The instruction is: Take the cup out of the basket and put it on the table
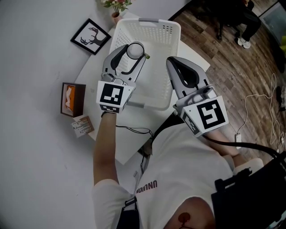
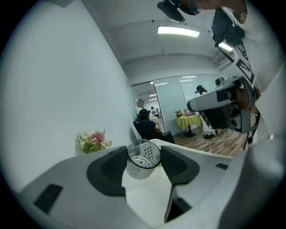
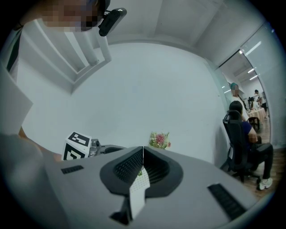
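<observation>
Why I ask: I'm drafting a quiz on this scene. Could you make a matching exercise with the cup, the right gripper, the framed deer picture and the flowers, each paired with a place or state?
1. cup
2. right gripper
3. framed deer picture
4. flowers

a. jaws together, nothing between them
b. beyond the far end of the basket
c. held by the left gripper
d. left of the basket

Pairs: 1-c, 2-a, 3-d, 4-b.
</observation>
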`<state>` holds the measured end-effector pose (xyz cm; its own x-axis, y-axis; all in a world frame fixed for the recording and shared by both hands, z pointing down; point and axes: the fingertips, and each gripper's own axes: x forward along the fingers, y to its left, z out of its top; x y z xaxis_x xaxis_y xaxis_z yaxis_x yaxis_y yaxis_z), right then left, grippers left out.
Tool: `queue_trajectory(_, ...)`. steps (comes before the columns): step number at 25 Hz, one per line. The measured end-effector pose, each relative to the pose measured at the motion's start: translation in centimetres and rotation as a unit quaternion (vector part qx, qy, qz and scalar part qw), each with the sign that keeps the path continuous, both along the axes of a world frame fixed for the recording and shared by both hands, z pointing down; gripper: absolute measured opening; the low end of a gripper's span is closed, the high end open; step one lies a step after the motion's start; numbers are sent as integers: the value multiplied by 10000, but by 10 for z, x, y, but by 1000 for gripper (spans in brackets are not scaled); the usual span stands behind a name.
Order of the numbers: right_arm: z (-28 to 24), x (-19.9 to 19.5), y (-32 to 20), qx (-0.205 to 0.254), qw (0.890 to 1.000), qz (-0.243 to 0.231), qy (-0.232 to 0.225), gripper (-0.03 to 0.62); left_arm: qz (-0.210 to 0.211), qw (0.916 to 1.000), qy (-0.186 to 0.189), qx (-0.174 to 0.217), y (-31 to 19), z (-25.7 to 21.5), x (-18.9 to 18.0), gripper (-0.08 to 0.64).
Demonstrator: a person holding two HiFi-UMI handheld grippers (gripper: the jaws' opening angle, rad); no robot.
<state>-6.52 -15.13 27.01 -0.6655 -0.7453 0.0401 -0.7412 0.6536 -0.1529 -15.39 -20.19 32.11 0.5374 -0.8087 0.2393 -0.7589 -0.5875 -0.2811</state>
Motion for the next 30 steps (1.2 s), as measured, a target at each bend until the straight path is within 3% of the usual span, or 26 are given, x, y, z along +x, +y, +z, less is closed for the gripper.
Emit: queue_trajectory(30, -3, -7, 3, 119, 9999, -87, 11, 18, -516, 9945, 565, 720, 14, -45, -18, 250)
